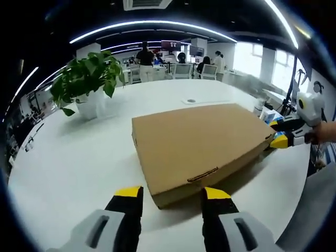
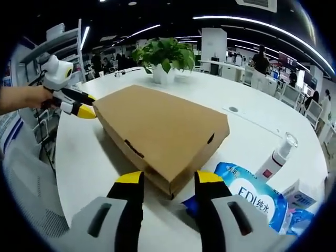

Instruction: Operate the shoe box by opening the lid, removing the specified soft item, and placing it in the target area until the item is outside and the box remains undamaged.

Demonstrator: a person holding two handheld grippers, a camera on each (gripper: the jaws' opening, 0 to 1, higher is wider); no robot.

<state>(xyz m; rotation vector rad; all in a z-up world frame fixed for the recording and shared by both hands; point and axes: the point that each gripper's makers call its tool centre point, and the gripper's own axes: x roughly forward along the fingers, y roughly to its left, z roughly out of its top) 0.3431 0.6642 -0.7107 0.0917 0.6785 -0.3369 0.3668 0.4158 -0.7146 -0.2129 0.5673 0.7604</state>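
Observation:
A flat brown cardboard shoe box [image 1: 202, 144] lies with its lid down on the white round table [image 1: 79, 163]. My left gripper [image 1: 172, 193] is open, and the box's near corner sits just ahead of its yellow-tipped jaws. The right gripper [image 1: 281, 139] shows in the left gripper view at the box's far right corner, held by a hand. In the right gripper view the same box [image 2: 157, 126] reaches toward my open right gripper [image 2: 169, 178], its near corner between the jaws. The left gripper [image 2: 83, 109] shows there at the box's far left corner. No soft item is visible.
A potted green plant [image 1: 86, 79] stands on the table behind the box. Blue wipe packets [image 2: 252, 197], a white spray bottle [image 2: 278, 155] and a small carton [image 2: 299, 197] lie right of the box near the right gripper. People and chairs are beyond the table.

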